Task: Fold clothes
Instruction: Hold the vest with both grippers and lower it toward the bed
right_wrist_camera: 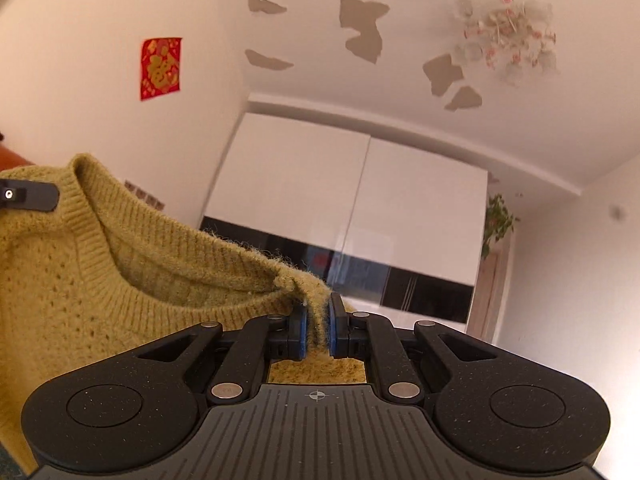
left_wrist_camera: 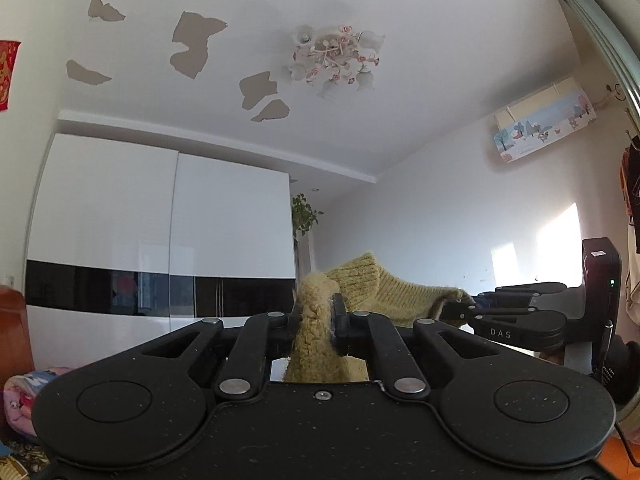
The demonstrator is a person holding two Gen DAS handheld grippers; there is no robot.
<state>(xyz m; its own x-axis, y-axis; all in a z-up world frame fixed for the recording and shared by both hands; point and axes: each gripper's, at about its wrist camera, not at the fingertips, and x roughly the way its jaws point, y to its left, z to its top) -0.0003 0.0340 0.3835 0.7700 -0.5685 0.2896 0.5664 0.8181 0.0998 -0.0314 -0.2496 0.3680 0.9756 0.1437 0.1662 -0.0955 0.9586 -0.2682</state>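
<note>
1. The left hand-held gripper (left_wrist_camera: 318,320) is pinching a thick fold of a mustard-yellow knitted sweater (left_wrist_camera: 380,292); the fuzzy fabric bulges up between its closed jaws at 12 o'clock from the gripper body and also shows below them.
2. From that pinch the sweater stretches away toward 2 o'clock in the left wrist view, its ribbed collar standing up in the air before the far wall.
3. The right hand-held gripper (right_wrist_camera: 318,330) is likewise clamped on the sweater (right_wrist_camera: 80,280), with a thin fuzzy edge beside the collar caught between its blue pads (right_wrist_camera: 303,330).
4. In the right wrist view the garment spreads from the jaws toward 9 and 10 o'clock, filling the lower left; the open ribbed neckline faces the camera.
5. The other gripper's fingertip (right_wrist_camera: 30,196) shows at 9 o'clock, gripping the sweater's far shoulder by the collar.
6. In the left wrist view the right gripper (left_wrist_camera: 516,312) sits at 3 o'clock, at the sweater's far end.
7. Both cameras tilt upward toward a white wardrobe (left_wrist_camera: 160,220), a peeling ceiling and a floral ceiling lamp (left_wrist_camera: 332,60).
</note>
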